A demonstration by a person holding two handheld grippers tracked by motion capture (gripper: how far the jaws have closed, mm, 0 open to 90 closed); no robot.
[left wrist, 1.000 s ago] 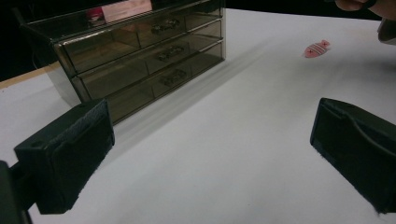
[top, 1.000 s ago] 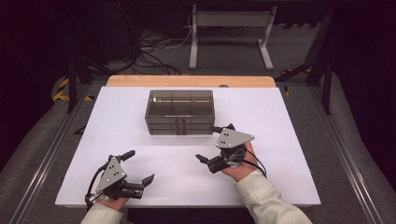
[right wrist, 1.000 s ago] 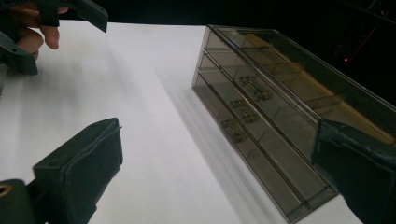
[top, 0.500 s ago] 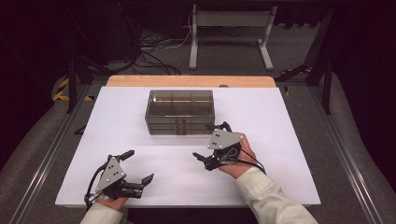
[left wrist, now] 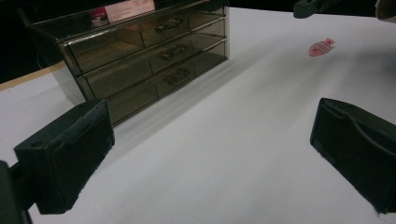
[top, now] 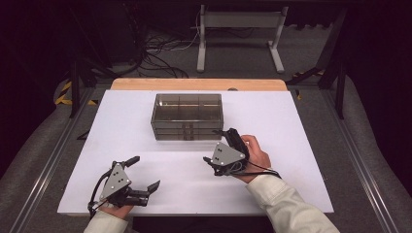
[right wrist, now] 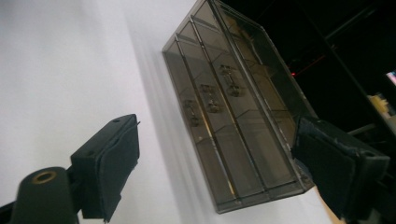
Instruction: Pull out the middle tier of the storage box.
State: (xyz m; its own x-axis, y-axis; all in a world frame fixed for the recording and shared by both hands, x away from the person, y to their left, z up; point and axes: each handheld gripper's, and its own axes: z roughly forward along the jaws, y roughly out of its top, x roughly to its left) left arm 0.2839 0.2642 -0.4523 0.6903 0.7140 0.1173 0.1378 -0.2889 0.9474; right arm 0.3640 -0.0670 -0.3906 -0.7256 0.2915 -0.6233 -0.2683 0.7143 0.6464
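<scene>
The smoked acrylic drawer organizer (top: 187, 116) is sitting toward the far middle of the white tabletop (top: 301, 145), all three drawers shut. The right claw (top: 217, 146) is hovering just beside its front right corner, jaws apart but just narrowing on nothing. The left claw (top: 144, 172) is resting near the tabletop's front edge, gaping wide.

Each hand carries a black claw topped by a grey three-cornered plate dotted with small dark screws: the left claw (top: 144, 174) and the right claw (top: 220, 146). A thin black cable trails from each. Their pads (left wrist: 70, 154) are blocky, matte black. Both forearms wear cream-white sleeves (top: 286, 206).
</scene>
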